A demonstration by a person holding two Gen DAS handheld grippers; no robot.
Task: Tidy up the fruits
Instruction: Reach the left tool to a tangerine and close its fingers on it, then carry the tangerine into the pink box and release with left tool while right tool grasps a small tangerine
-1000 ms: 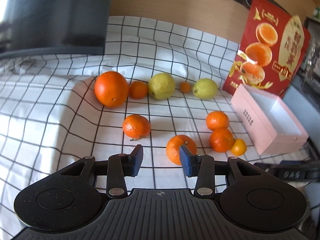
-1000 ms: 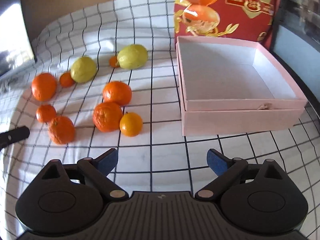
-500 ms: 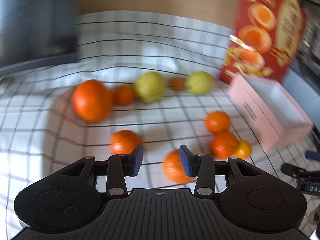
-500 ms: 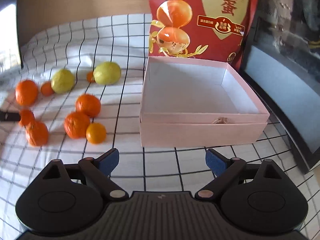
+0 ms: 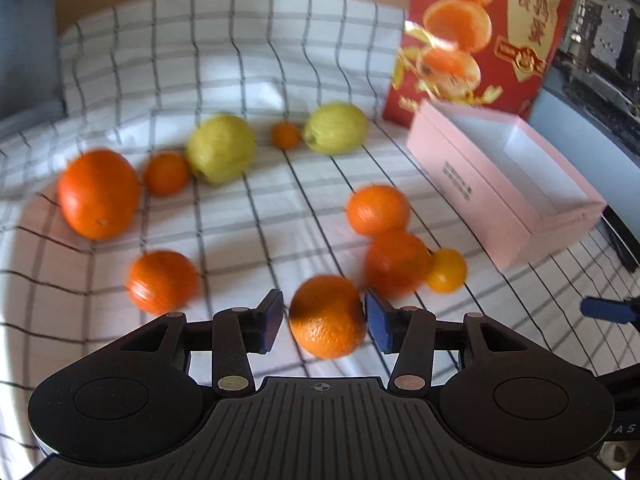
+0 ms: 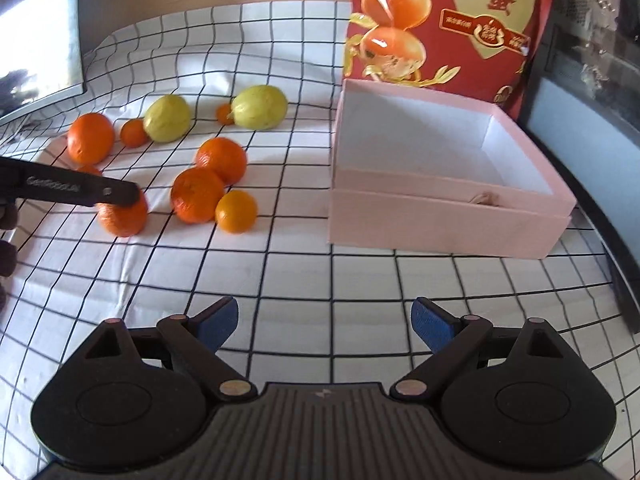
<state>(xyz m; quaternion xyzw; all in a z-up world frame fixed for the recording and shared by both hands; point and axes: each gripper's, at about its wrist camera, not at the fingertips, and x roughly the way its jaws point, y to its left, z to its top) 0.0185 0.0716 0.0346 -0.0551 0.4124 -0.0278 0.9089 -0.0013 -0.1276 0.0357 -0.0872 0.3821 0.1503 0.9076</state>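
Your left gripper (image 5: 324, 322) is opening around the orange (image 5: 327, 316) on the cloth, pads probably not pressing; it is firm, round and rolls, so grip its widest middle.

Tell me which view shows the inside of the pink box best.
Right wrist. The pink box sits nearly head-on there, so its white floor and all four inner walls show; it looks empty. The left wrist view catches the box obliquely at the right edge, with the near wall hiding part of the floor.
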